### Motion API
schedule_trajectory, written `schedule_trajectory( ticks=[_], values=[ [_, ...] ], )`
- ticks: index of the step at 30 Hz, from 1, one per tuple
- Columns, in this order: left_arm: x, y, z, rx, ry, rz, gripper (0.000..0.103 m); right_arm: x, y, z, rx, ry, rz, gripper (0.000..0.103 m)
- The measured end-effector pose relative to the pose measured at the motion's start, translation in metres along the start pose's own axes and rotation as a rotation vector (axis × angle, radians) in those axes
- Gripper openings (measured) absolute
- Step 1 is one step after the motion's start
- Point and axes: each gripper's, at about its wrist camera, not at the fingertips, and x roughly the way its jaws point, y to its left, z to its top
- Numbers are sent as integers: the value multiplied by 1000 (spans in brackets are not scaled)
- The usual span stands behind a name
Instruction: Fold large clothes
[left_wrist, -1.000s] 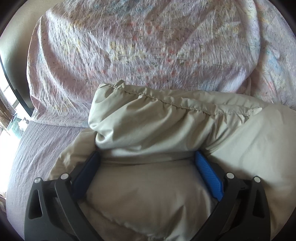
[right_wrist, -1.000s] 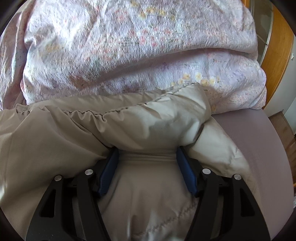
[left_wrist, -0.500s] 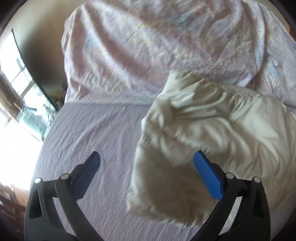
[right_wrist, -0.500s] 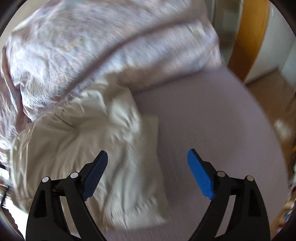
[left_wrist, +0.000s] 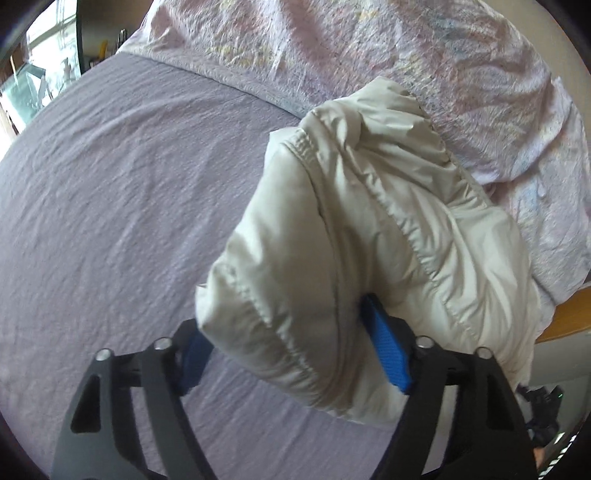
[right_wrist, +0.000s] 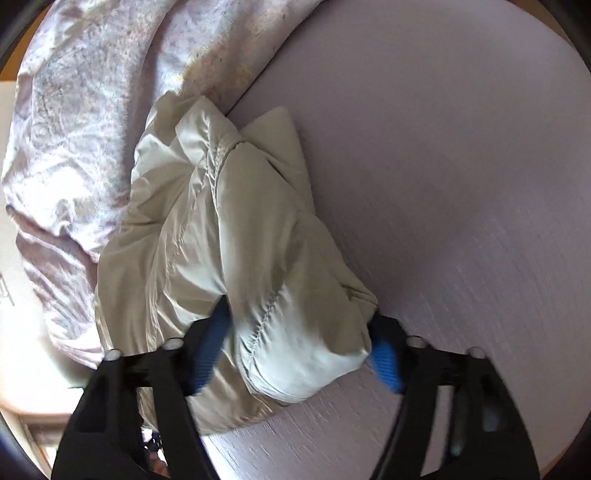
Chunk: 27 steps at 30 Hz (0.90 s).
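A puffy beige jacket (left_wrist: 369, 221) lies bundled on the lilac bed sheet (left_wrist: 110, 184), its far end against the flowered duvet. My left gripper (left_wrist: 291, 354) is closing on the bundle's near left end. The padded fabric fills the gap and bulges over both blue pads. In the right wrist view the same jacket (right_wrist: 240, 240) runs away to the upper left. My right gripper (right_wrist: 295, 358) is closing on its near right corner, with the left pad sunk into the fabric and the right pad at the corner's edge.
A crumpled flowered duvet (left_wrist: 406, 55) is heaped along the far side of the bed, also the duvet (right_wrist: 92, 110) at upper left. Bare lilac sheet (right_wrist: 443, 184) spreads to the right. A wooden bed edge (left_wrist: 569, 317) shows at right, and a bright window (left_wrist: 37, 74) at upper left.
Both grippers let go of the jacket's middle, swung out to its two ends while rolling, and have closed in around those ends. The jacket now lies folded into a narrower bundle.
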Motion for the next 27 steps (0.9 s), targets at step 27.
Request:
schedule_trajectory(
  ticks=[27],
  values=[
    [-100, 61, -62, 1, -85, -33, 23, -39, 10, -102, -100, -20, 47, 27]
  ],
)
